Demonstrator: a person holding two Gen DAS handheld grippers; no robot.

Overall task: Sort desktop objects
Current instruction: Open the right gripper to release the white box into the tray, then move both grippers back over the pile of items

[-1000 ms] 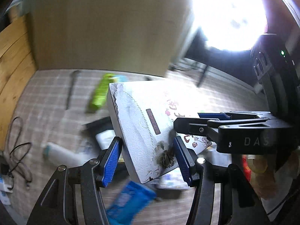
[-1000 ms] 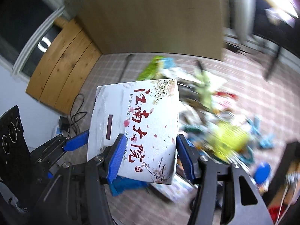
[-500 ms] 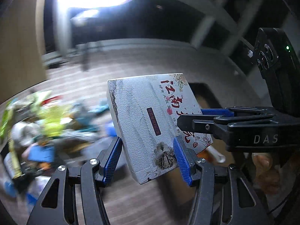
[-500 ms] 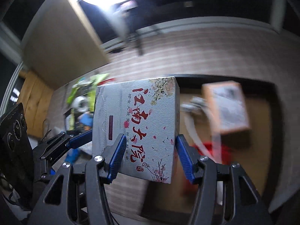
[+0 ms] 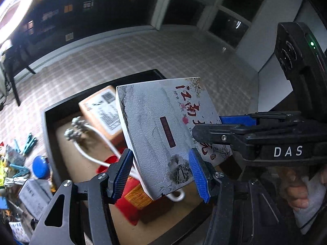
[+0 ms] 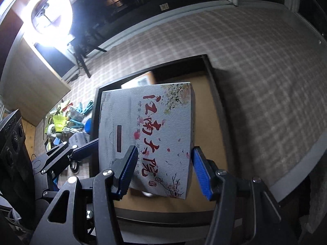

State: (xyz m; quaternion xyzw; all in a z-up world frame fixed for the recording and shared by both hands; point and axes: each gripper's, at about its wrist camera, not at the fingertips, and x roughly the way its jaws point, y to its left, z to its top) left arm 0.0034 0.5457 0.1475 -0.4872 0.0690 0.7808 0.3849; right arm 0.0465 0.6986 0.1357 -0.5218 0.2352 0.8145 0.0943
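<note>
Tissue box (image 5: pixel 163 130) sits clamped in both of my grippers at once, held in the air above the black tray (image 5: pixel 46 122). My left gripper (image 5: pixel 161 175) has its blue pads pressed on the two sides of the box's near end, and in that same view my right gripper (image 5: pixel 226 126) reaches in from the right and pinches the far side, one blue finger (image 5: pixel 237 120) behind the box and one black finger in front. From the right wrist view my right gripper (image 6: pixel 163 173) closes on the box (image 6: pixel 147 134) at its lower edge, and the left gripper (image 6: pixel 81 153) grips it from the left. The box is grey-white with red characters and blossom print, tilted, its long face toward the cameras.

Below it the tray's brown floor (image 6: pixel 206 110) holds an orange box (image 5: pixel 102 110), a white cable with metal ends (image 5: pixel 85 134) and something red (image 5: pixel 126 200). Left of the tray, on the checked cloth (image 5: pixel 143 57), lies a heap of clutter: teal clips (image 5: pixel 28 143), a blue round thing (image 5: pixel 40 169), a yellow shuttlecock (image 6: pixel 59 122). A ring light (image 6: pixel 47 18) glares at upper left
</note>
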